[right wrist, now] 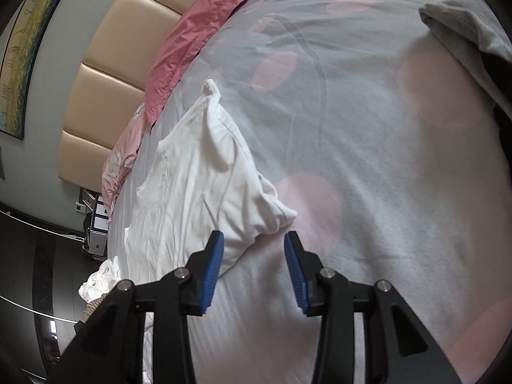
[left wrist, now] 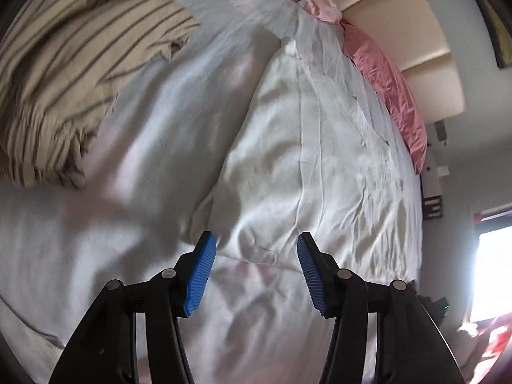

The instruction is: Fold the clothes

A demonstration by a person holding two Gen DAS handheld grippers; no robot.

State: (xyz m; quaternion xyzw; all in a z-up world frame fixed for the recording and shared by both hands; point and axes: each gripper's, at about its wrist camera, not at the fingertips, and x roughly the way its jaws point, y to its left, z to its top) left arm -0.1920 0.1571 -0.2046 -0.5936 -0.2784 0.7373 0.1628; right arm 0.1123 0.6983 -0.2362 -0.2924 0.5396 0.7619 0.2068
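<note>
Left claw [left wrist: 256, 249]: wide, empty, over near edge of white garment [left wrist: 307, 147]. Right claw [right wrist: 253, 246]: wide, empty, at its bunched corner. Garment: rumpled, partly flattened on bed [left wrist: 96, 240]. Striped garment [left wrist: 64, 73]: heaped apart. Step, likely: spreading or folding; fits either.

Bedroom with a padded headboard and a pale dotted bed cover

The bed [right wrist: 368, 166], covered in pale grey with pink dots, fills both views. A beige padded headboard [right wrist: 105, 86] stands upper left in the right wrist view, against a grey wall bearing a framed painting [right wrist: 19, 64]. A bright window [left wrist: 492, 272] glows at the left wrist view's right edge.
</note>
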